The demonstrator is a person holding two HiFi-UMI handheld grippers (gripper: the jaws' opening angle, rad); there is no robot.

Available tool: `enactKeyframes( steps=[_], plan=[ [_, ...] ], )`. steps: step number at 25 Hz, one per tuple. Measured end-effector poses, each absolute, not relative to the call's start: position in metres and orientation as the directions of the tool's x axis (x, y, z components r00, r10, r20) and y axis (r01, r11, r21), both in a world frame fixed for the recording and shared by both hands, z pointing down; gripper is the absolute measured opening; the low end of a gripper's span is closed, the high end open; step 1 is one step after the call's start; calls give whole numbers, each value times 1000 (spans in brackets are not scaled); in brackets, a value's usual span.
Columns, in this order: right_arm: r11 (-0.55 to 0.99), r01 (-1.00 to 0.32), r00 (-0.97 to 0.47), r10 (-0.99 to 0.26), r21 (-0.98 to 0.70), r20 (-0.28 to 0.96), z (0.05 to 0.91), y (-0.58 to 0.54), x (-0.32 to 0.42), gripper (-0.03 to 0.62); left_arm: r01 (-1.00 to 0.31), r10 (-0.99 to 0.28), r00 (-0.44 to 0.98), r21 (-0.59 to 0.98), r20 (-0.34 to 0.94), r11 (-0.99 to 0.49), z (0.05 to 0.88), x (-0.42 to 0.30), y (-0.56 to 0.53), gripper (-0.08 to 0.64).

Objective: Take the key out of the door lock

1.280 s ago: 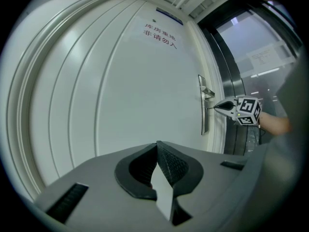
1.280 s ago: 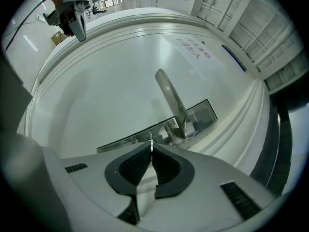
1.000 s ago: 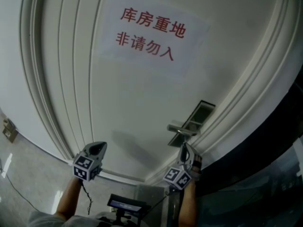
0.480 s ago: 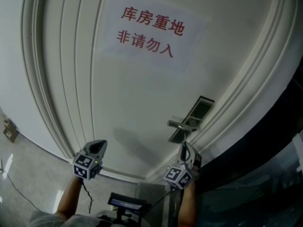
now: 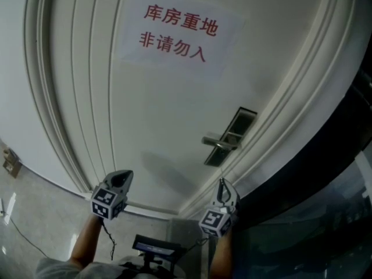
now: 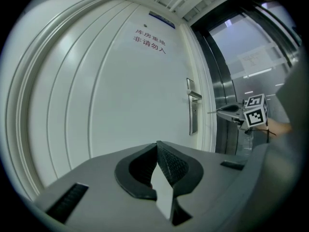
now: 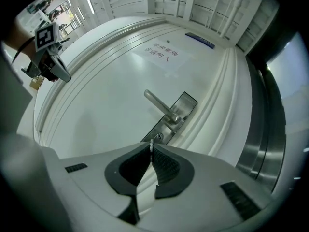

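Two grippers are facing the door (image 5: 163, 127). At frame centre the right gripper (image 7: 151, 151) is pinching the thin key (image 7: 151, 145) at its tips, clear of the lock plate (image 7: 188, 100). It is probably gripping edge-on to stop twisting. The left gripper (image 6: 157, 146) is idling closed and empty.

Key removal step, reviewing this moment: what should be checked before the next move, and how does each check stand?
1. Key pinched between the right hand-held gripper jaws: ok.
2. Key out of the keyhole in the lock plate: ok; the left gripper view shows a gap between key and door.
3. Left hand-held gripper shut, holding nothing, away from the lock: ok.
4. Door handle free of both grippers: ok.
5. Door latched: cannot tell.
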State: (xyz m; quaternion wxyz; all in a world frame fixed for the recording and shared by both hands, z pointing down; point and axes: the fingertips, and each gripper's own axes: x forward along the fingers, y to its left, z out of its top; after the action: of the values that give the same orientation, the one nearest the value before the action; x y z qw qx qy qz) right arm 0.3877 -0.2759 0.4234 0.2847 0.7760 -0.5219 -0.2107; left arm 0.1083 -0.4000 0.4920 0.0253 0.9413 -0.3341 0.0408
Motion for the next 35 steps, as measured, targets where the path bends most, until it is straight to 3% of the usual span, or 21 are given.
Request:
enactKeyframes(
  steps=[14, 35],
  plan=[
    [-286, -889, 309, -951, 358, 6, 450, -220, 341, 23, -613, -612, 787, -9, 80, -790, 494, 101, -367, 8],
    [-276, -947, 285, -958, 162, 35, 480, -144, 278, 21, -589, -590, 804, -43, 73, -807, 501, 57, -296, 8]
  ],
)
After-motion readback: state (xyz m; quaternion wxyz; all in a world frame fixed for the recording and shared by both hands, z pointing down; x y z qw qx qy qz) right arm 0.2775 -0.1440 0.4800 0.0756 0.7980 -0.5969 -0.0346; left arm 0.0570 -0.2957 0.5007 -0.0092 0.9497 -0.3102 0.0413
